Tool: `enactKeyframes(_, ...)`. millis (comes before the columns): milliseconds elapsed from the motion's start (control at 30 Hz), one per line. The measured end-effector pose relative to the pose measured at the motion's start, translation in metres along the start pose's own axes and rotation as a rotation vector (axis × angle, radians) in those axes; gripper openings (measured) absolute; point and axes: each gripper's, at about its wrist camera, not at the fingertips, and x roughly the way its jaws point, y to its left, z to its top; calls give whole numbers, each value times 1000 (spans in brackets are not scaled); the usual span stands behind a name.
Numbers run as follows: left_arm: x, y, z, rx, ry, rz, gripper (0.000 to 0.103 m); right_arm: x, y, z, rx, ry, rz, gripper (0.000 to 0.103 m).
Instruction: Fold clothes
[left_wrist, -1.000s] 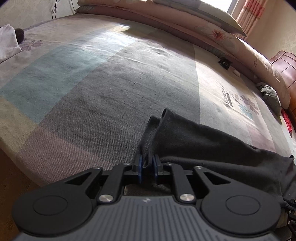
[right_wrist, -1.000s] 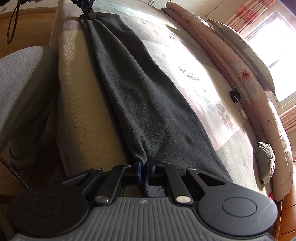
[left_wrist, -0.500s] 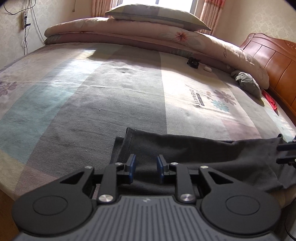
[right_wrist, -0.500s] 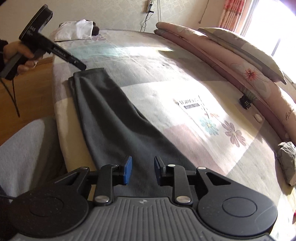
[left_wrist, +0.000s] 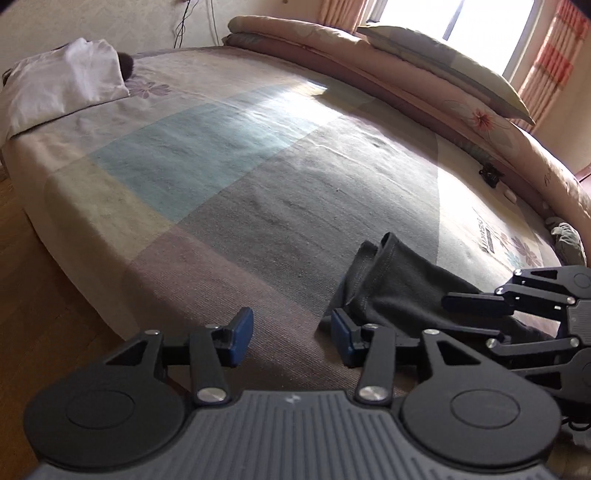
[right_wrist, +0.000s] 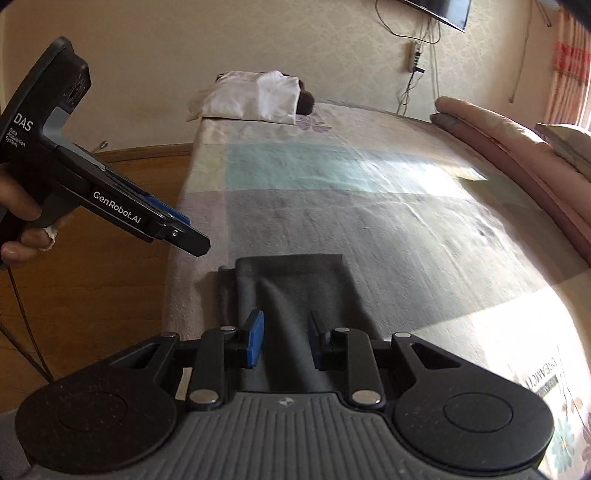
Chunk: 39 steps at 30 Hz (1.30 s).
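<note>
Right now the dark grey garment lies as a long narrow strip near the front edge of the bed, its short end squared off in the right wrist view w/ a second layer peeking out along the left side, so the layers aren't quite aligned. Left gripper has just been opening; its jaws stand apart w/ bare bedsheet between them and the cloth's hemmed end just beside the right-hand pad, not gripped. Right gripper has also just been opening: moderately parted, hovering over the strip, cloth seen in the gap but pads not pressing it as far as I can tell. Risks, imo: both grippers are free of the fabric, so the next grab could catch only the top layer and pull the stack apart, worsening that offset. The strip sits close to the mattress edge, so a sideways drag could slide part of it off toward the wood floor. Grippers are also close together in the left wrist view; a hasty regrasp could knock them together. The white folded item at the far corner is well apart, no issue there.
</note>
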Motion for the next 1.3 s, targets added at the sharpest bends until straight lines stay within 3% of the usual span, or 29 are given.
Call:
enactKeyframes(100, -4, 3, -1, -27, -4, -14, 55, 28, 13, 10, -10, 6, 44, 30)
enactKeyframes(167, -6, 2, -2, -15, -4, -14, 56, 39, 18, 11, -36, 17, 27, 29)
enactKeyframes(233, -6, 1, -2, -4, -10, -8, 58, 48, 22, 12, -60, 35, 4, 9)
enactKeyframes(333, -7, 0, -1, -6, -24, -10, 60, 45, 24, 11, -69, 19, 3, 3)
enactKeyframes(467, -8, 0, 1, -9, -41, -33, 63, 28, 26, 17, -51, -14, 92, 2)
enactKeyframes(567, -3, 0, 0, -13, -34, -37, 64, 34, 26, 18, -50, 41, 133, 4)
enactKeyframes(633, 0, -1, -2, -10, -29, -43, 64, 34, 20, 18, -23, 55, 137, 7)
enactKeyframes(767, 4, -6, -3, 17, -20, -68, 63, 13, -5, 24, 48, -35, 130, 15)
enactKeyframes(900, 5, -16, -3, 59, -28, -102, 63, 19, -32, 30, 17, -18, 8, 18)
enactKeyframes(1133, 5, -23, -4, 92, -31, -140, 63, 58, -56, 28, 45, 56, 68, 25)
enactKeyframes(1267, 8, -21, -5, 74, -34, -186, 61, 69, -52, 27, 14, 81, 87, 24)
enactKeyframes(1300, 10, -22, -5, 70, -34, -192, 61, 70, -50, 26, 1, 84, 88, 19)
